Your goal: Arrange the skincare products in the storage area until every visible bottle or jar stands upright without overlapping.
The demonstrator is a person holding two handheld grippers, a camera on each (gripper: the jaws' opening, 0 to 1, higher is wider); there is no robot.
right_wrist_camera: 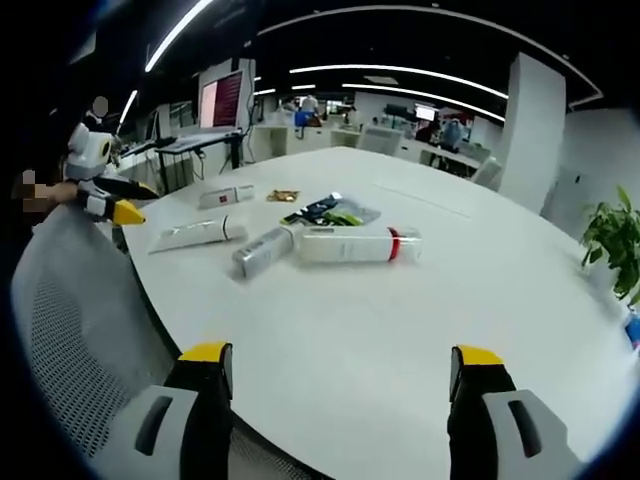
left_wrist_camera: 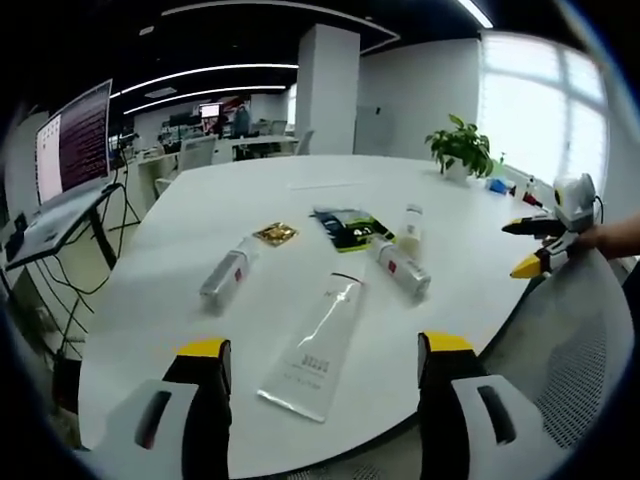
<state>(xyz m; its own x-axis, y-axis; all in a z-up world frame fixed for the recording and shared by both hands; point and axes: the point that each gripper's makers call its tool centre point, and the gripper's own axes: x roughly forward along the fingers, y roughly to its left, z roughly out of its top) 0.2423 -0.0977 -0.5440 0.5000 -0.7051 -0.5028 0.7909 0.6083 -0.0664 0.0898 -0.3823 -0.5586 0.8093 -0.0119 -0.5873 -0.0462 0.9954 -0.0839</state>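
Observation:
Several skincare items lie flat on the white round table [left_wrist_camera: 200, 200]. In the left gripper view a clear-white tube [left_wrist_camera: 315, 350] lies nearest, just beyond my open left gripper [left_wrist_camera: 324, 345]. A white bottle [left_wrist_camera: 228, 272] lies to its left. A bottle with a red mark [left_wrist_camera: 400, 268] and a larger one [left_wrist_camera: 410, 225] lie to the right. A gold sachet [left_wrist_camera: 275, 234] and a dark packet [left_wrist_camera: 347, 228] rest behind them. My right gripper [left_wrist_camera: 528, 246] hovers at the table's right edge. In the right gripper view, the right gripper [right_wrist_camera: 340, 352] stands open, well short of the red-banded bottle [right_wrist_camera: 355, 245], small bottle [right_wrist_camera: 262, 250] and tube [right_wrist_camera: 197, 234].
A potted plant [left_wrist_camera: 462, 148] stands at the far side of the table. Grey mesh chairs [left_wrist_camera: 580, 370] [right_wrist_camera: 70, 330] crowd the near table edge. A monitor on a stand [left_wrist_camera: 75, 145] is off to the left. The left gripper [right_wrist_camera: 130, 200] hangs at the table's left edge.

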